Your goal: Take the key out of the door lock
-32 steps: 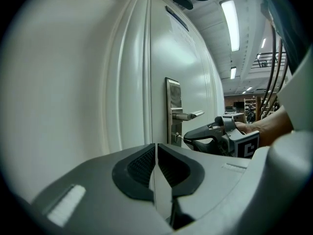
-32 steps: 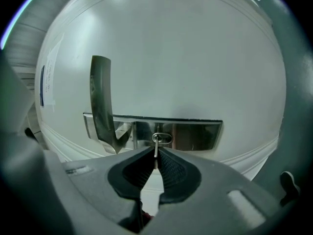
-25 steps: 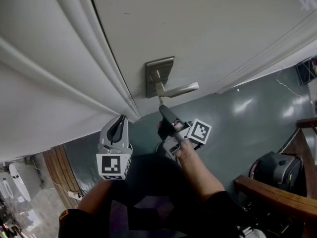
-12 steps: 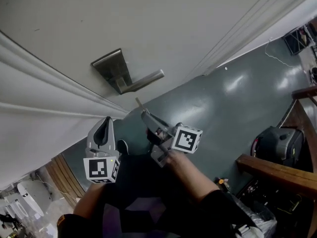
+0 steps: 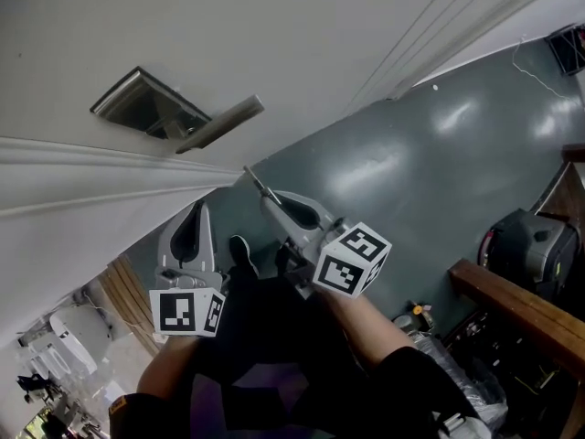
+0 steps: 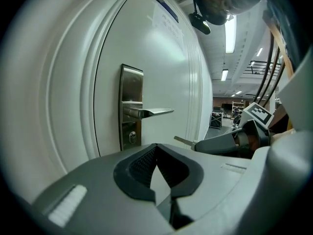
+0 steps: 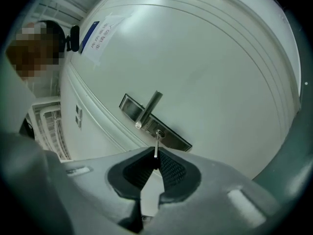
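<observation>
The key [image 7: 156,148] is out of the lock [image 7: 158,131] and gripped by its near end in the jaws of the right gripper [image 5: 271,201], which close on it. Its blade sticks out toward the door [image 5: 274,35], just short of the keyhole and below the handle [image 5: 219,123]. The left gripper [image 5: 195,214] hangs to the left of the right one, its jaws pressed together with nothing between them. The grey floor [image 5: 411,172] lies to the right
</observation>
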`<action>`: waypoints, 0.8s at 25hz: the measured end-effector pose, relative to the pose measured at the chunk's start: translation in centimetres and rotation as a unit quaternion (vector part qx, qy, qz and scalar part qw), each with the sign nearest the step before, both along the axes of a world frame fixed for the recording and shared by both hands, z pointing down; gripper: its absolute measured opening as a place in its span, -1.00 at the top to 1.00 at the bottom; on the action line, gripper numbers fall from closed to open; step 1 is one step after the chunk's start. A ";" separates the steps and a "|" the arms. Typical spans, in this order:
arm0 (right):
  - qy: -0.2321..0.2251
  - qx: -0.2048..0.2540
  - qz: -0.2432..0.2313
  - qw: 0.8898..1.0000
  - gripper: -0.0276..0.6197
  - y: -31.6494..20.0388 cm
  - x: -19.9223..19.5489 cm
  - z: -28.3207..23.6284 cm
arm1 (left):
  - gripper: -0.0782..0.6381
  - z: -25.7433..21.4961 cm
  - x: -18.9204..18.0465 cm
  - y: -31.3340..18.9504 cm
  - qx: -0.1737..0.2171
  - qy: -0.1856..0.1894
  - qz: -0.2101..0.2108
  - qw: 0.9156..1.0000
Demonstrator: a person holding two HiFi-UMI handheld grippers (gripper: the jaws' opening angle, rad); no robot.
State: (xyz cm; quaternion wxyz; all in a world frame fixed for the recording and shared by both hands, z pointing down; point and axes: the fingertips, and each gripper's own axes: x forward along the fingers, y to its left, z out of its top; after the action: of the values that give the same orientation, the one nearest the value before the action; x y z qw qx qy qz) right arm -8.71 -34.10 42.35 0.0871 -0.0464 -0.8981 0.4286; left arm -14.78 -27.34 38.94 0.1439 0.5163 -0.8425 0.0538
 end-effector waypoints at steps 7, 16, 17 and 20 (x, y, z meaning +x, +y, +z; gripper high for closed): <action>-0.005 0.017 0.031 0.999 0.87 -0.3 1.9 -0.3 | 0.73 0.3 1.7 0.5 -0.006 -0.003 0.018 1.000; 0.007 0.054 0.036 0.998 0.87 5.8 4.9 -0.8 | 0.73 1.0 5.3 6.7 0.018 0.002 0.027 0.999; 0.008 0.052 0.039 0.998 0.87 7.0 5.4 -0.8 | 0.73 1.0 5.7 8.0 0.021 0.000 0.028 0.999; 0.007 0.048 0.052 0.997 0.87 10.9 6.9 -0.8 | 0.73 0.9 6.7 12.0 0.032 -0.005 0.027 0.999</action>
State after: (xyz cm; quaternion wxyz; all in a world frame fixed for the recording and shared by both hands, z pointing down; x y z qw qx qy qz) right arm -1.79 -23.25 41.55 0.0733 0.0072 -0.9182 0.3892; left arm -8.07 -15.38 39.85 0.1213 0.5426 -0.8305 0.0333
